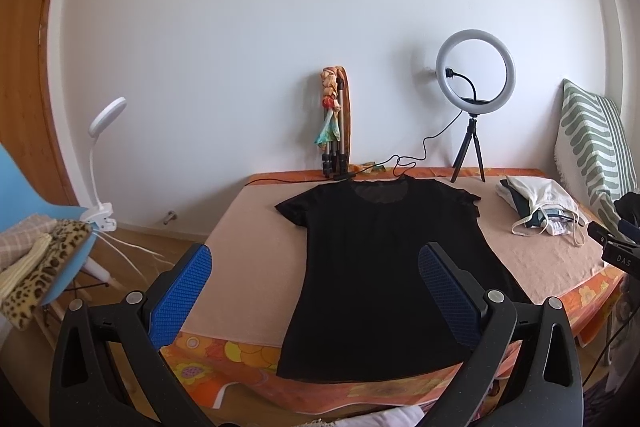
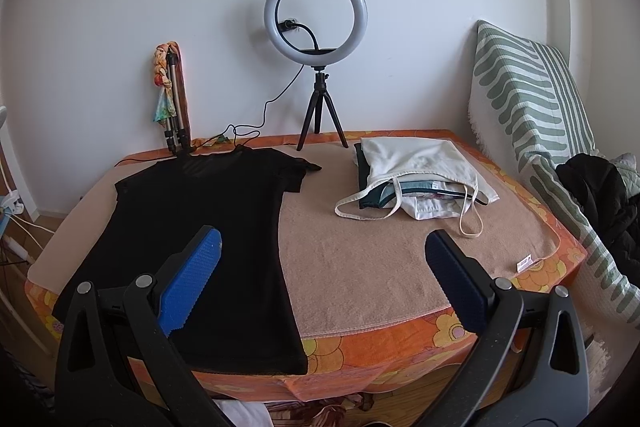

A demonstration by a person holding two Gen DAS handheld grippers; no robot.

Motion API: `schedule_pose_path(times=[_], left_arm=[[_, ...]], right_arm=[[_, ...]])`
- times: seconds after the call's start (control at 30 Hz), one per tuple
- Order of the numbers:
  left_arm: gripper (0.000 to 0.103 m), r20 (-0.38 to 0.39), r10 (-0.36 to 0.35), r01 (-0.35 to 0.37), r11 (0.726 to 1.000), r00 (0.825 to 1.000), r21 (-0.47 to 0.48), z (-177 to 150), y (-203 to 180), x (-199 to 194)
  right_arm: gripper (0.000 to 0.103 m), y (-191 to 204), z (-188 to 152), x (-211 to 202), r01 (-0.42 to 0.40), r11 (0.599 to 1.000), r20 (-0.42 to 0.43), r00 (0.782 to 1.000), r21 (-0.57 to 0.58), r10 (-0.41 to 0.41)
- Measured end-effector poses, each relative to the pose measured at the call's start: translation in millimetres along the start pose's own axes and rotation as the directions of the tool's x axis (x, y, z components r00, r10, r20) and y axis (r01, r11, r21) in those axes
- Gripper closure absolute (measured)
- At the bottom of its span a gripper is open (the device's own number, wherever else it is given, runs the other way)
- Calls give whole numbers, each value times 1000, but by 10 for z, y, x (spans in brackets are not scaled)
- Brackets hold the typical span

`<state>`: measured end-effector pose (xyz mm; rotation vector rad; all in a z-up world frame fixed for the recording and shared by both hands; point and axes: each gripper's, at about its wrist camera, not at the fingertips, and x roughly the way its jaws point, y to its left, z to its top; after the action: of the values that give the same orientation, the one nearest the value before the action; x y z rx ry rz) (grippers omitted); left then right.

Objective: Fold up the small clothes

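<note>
A black short-sleeved t-shirt (image 1: 384, 267) (image 2: 208, 239) lies spread flat on the beige towel (image 2: 360, 259) that covers the table, collar toward the wall, hem hanging over the near edge. My left gripper (image 1: 316, 259) hovers open above the near part of the shirt, blue pads wide apart, nothing between them. My right gripper (image 2: 322, 243) is also open and empty, held above the shirt's right side and the bare towel beside it.
A pile of folded clothes (image 2: 416, 179) (image 1: 540, 207), a white strappy top uppermost, sits at the back right. A ring light on a tripod (image 2: 316, 27), a folded tripod with a scarf (image 2: 172, 99) and a cable stand along the wall. A striped cushion (image 2: 532, 95) and dark jacket (image 2: 600, 195) lie right. A blue chair (image 1: 36, 227) with fabrics stands left.
</note>
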<state>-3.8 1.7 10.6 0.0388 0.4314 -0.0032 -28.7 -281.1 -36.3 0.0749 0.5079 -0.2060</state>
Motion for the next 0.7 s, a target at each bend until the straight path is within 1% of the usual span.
schedule_pose_path(times=[0.57,0.7], left_arm=[[0,-15,0,0,1000,1000,0,-40,31,74],[0,-15,0,0,1000,1000,1,-37,44,77]], right_arm=[[0,-19,2,1,2,1000,1,1000,0,-2],[0,31,4,13,4,1000,3,1000,-2,-4]])
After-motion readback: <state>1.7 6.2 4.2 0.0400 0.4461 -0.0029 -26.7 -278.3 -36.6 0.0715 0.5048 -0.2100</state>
